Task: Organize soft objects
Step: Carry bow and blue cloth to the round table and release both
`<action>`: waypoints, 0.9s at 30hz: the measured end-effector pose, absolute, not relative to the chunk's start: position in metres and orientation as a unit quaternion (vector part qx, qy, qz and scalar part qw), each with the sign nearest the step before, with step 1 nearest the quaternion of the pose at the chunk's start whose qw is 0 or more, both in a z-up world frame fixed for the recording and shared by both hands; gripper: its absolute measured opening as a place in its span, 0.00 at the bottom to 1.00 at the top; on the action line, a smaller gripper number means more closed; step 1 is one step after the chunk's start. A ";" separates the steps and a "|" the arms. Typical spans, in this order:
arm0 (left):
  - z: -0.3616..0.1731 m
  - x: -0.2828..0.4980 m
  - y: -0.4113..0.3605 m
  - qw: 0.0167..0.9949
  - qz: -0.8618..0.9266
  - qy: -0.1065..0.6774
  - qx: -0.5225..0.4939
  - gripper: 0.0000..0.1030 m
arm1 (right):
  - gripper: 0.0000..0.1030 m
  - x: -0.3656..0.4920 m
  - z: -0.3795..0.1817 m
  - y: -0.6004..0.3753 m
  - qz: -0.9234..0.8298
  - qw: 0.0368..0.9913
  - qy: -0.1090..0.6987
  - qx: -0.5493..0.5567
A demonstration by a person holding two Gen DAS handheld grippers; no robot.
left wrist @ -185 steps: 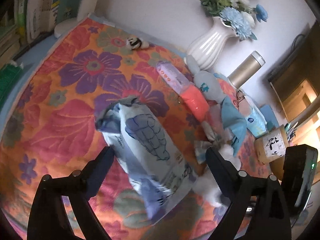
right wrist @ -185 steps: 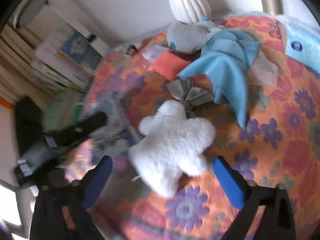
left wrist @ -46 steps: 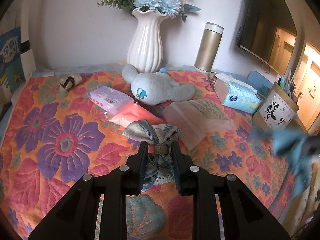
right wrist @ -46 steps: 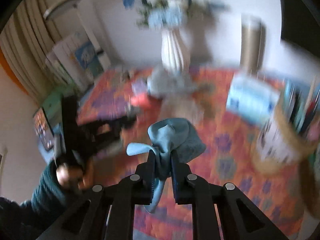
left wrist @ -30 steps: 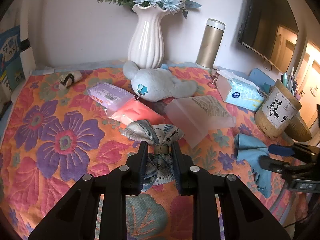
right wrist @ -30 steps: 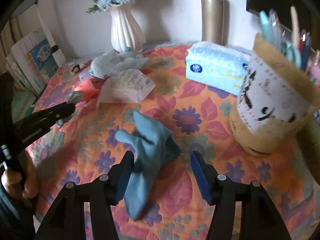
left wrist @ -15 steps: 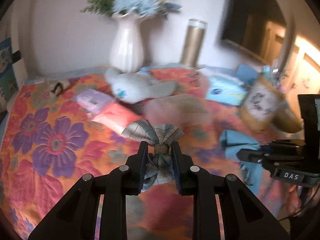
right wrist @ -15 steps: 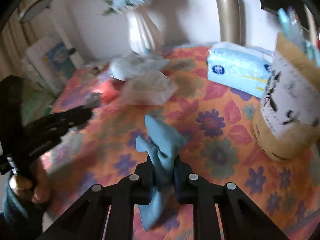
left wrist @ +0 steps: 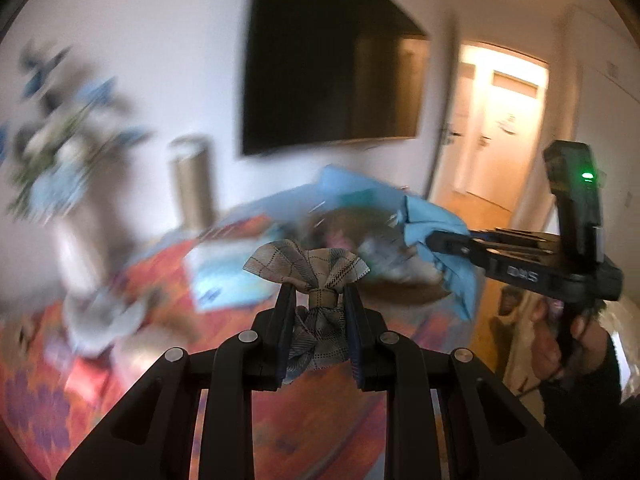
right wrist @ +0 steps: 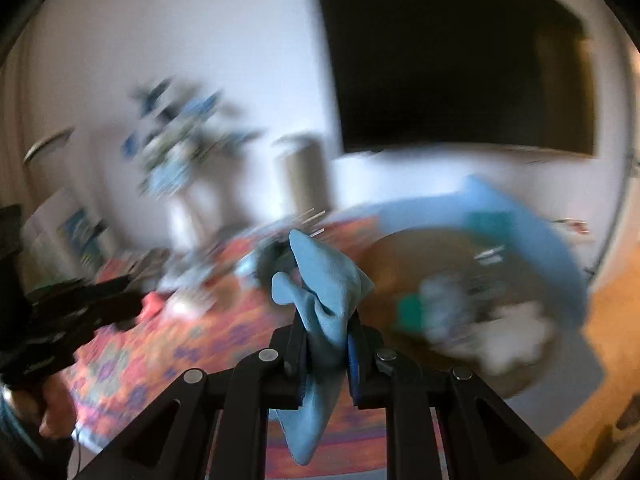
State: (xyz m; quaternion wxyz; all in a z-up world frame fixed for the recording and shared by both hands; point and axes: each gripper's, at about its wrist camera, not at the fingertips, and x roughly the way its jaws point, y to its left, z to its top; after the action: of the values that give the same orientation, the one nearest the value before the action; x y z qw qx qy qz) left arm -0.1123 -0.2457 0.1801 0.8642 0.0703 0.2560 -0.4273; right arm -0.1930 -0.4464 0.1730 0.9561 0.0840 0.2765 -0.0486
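Nearest, left gripper [left wrist: 318,300] is clamped on the plaid bow [left wrist: 308,268], held up above the floral cloth [left wrist: 160,280]. Right gripper [right wrist: 326,332] is pinching the blue rag [right wrist: 324,292], its tail hanging below the fingers; in the left view it sits to the right, just past the bow. Beyond: blurred basket [right wrist: 400,256] with soft stuff inside, tissue pack [left wrist: 224,280], then vase [left wrist: 76,232], flask [left wrist: 192,184] and TV [left wrist: 328,80] at the far wall.
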 end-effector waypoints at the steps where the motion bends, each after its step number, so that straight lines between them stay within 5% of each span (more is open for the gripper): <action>1: 0.190 -0.113 -0.265 0.860 -0.437 0.252 0.075 0.20 | 0.14 -0.197 0.179 -0.461 -0.066 0.956 0.271 0.090; 17: 0.169 -0.067 -0.438 0.831 -0.457 0.292 0.125 0.23 | 0.17 -0.153 0.156 -0.615 -0.161 0.911 0.308 0.224; 19: 0.166 -0.060 -0.445 0.827 -0.461 0.296 0.123 0.36 | 0.30 -0.144 0.153 -0.618 -0.157 0.908 0.316 0.225; 20: 0.165 -0.058 -0.447 0.827 -0.460 0.300 0.120 0.48 | 0.39 -0.141 0.151 -0.619 -0.157 0.907 0.320 0.224; 21: 0.166 -0.058 -0.448 0.827 -0.459 0.303 0.117 0.69 | 0.59 -0.139 0.150 -0.620 -0.158 0.907 0.322 0.221; 22: 0.167 -0.057 -0.446 0.828 -0.458 0.304 0.111 0.78 | 0.64 -0.140 0.150 -0.619 -0.160 0.909 0.318 0.219; 27: 0.181 -0.064 -0.418 0.833 -0.472 0.276 0.086 0.82 | 0.64 -0.158 0.154 -0.616 -0.162 0.915 0.303 0.212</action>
State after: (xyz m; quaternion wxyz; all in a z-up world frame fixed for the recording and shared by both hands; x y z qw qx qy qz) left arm -0.0644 -0.4184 0.1813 0.8330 0.0861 0.2756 -0.4719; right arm -0.1579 -0.6158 0.1542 0.9150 0.2116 0.3030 -0.1621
